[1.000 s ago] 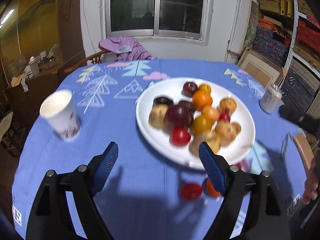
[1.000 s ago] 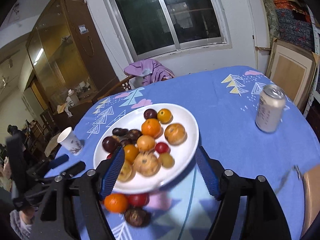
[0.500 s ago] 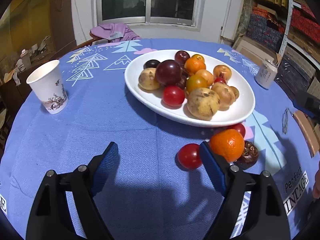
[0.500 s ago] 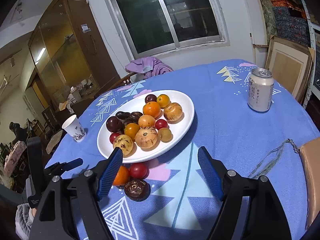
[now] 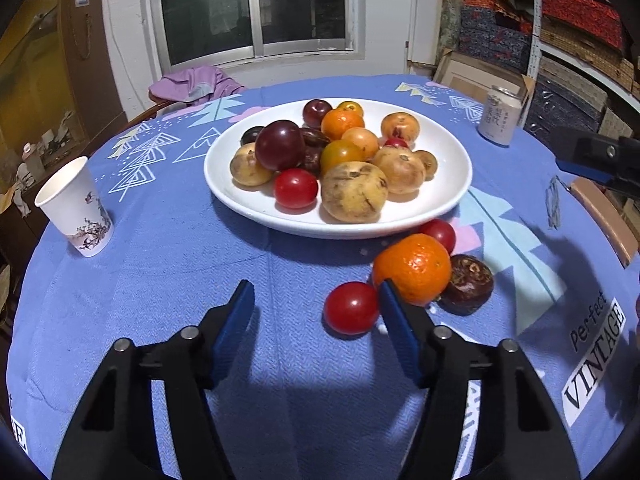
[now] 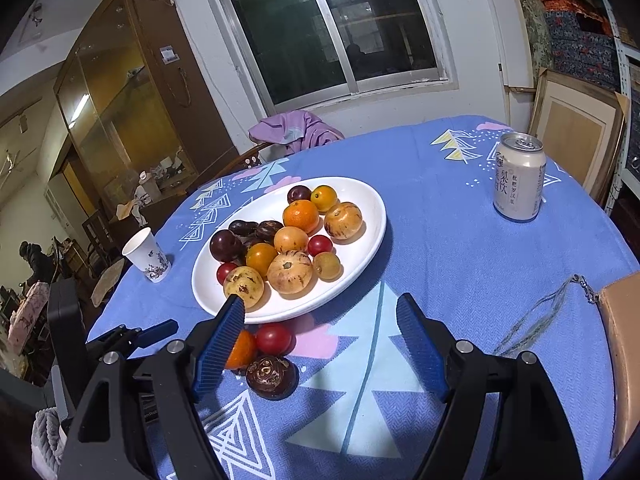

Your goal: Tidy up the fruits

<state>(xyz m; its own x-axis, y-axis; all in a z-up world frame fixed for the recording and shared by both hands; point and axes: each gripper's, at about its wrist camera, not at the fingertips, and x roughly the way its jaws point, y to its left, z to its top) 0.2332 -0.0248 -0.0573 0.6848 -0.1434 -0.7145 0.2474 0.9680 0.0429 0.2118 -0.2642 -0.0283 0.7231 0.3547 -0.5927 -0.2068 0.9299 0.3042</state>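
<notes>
A white plate [image 5: 240, 204] piled with several fruits sits mid-table. In front of it, loose on the blue cloth, lie a red tomato [image 5: 351, 307], a mandarin [image 5: 412, 268], a dark brown fruit [image 5: 466, 284] and a second tomato [image 5: 440, 234]. My left gripper [image 5: 316, 320] is low over the cloth with its jaws closing. The near tomato lies between them, close to the right pad, and the left pad is well clear of it. My right gripper [image 6: 320, 312] hangs open over the plate's [image 6: 360, 248] near rim with nothing gripped; the mandarin [image 6: 242, 350] shows partly behind its left finger.
A paper cup [image 5: 76, 208] stands at the left and a drink can [image 5: 500, 120] at the far right. A tan flat item [image 6: 620, 340] with a cord lies at the right table edge. A chair draped in purple cloth [image 5: 192, 84] is behind the table.
My left gripper has sunk toward the loose fruits and its jaws have narrowed; the near red tomato now lies between them. The right gripper's view has hardly shifted.
</notes>
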